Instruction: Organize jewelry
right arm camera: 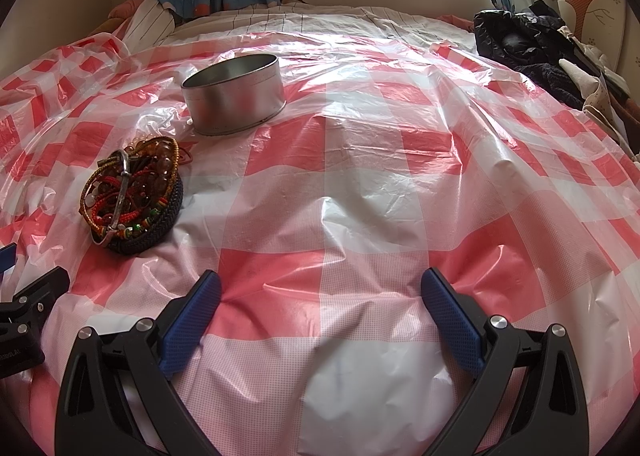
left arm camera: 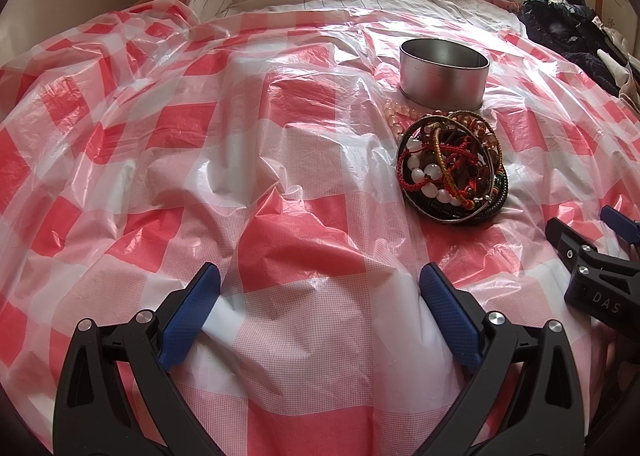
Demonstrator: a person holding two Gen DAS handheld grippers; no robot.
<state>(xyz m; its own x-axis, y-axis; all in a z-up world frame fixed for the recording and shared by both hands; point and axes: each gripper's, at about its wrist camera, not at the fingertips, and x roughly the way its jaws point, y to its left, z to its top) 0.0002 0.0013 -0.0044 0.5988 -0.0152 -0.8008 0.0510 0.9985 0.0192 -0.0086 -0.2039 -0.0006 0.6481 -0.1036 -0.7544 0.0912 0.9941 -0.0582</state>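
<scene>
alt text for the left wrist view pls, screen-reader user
A tangled pile of bracelets lies on a red-and-white checked plastic sheet, just in front of an open round metal tin. The left claw is open and empty.

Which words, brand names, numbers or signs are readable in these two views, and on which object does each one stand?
"DAS": white letters on the black body of the right gripper, at the right edge of the left wrist view; it may be cut off.
Small white print on the left gripper body, at the left edge of the right wrist view: too blurred to read.
Metal tin: no lettering readable.
</scene>
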